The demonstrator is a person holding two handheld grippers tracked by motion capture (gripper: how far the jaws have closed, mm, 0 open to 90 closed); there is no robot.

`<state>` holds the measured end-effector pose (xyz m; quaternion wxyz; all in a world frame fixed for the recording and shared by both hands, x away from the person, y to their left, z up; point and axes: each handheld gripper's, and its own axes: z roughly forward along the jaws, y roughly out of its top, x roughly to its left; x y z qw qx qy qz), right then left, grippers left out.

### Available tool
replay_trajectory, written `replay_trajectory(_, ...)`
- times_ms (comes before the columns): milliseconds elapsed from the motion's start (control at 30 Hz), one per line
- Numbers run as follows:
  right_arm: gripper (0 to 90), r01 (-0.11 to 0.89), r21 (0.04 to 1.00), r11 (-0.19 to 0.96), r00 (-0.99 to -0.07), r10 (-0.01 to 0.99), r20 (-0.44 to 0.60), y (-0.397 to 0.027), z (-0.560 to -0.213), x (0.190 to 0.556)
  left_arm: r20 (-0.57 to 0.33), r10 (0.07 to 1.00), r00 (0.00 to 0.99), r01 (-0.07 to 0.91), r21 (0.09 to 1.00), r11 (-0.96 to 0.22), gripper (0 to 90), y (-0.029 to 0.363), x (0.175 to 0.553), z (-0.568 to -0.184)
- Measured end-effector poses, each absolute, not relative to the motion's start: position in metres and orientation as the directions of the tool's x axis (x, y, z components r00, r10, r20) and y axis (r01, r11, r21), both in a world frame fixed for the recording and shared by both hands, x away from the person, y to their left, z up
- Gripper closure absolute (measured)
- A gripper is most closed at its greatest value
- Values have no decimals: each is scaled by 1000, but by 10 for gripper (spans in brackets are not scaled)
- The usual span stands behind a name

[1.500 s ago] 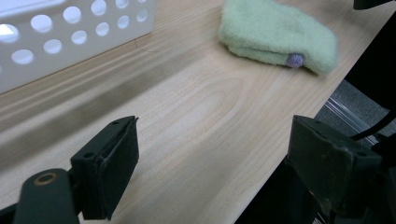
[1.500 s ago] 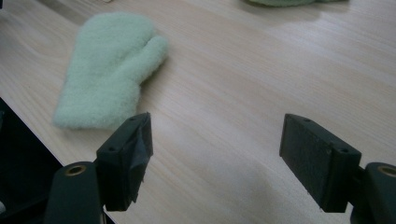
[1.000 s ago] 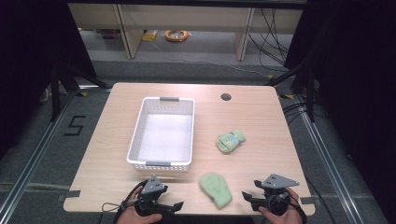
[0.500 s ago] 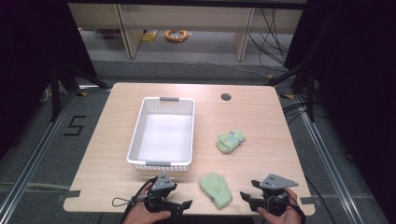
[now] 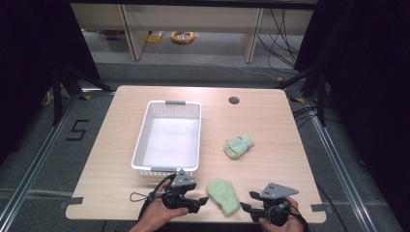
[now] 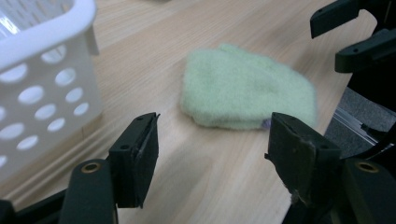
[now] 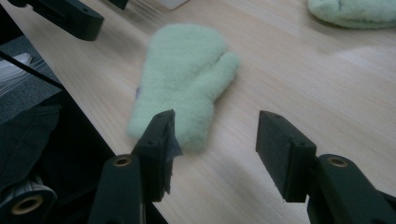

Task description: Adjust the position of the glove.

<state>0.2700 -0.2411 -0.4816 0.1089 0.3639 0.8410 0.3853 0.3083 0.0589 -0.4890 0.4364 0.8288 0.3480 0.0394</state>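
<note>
Two pale green mittens lie on the wooden counter (image 5: 270, 121) in the high view; the near mitten (image 5: 224, 195) sits at the front edge, between the left tongs (image 5: 197, 202) and the right tongs (image 5: 247, 209), and the far mitten (image 5: 238, 146) lies bunched further back, to the right of the white basket (image 5: 140, 147); a hand (image 5: 157, 217) holds the left tongs just in front of the basket's near wall. From the left gripper view, the left tongs (image 6: 210, 154) stand wide apart with nothing between them; the near mitten (image 6: 247, 93) rests just ahead, the basket (image 6: 42, 84) is at the left, and the right tongs (image 6: 355, 35) show at the upper right. From the right gripper view, the right tongs (image 7: 215, 149) are likewise spread and empty; the near mitten (image 7: 187, 79) lies thumb to the right, its cuff beside the left-hand jaw; the far mitten (image 7: 355, 11) sits at the top right.
</note>
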Motion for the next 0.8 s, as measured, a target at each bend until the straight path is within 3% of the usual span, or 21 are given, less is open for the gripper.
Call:
replay_trajectory(333, 543, 559, 708, 432, -695, 710, 115, -233, -483, 272, -200, 594, 779, 519, 737, -432, 424, 35, 326, -492)
replay_trajectory(800, 565, 587, 683, 435, -699, 698, 156, -216, -489, 282, -227, 581, 782, 540, 711, -449, 534, 24, 341, -501)
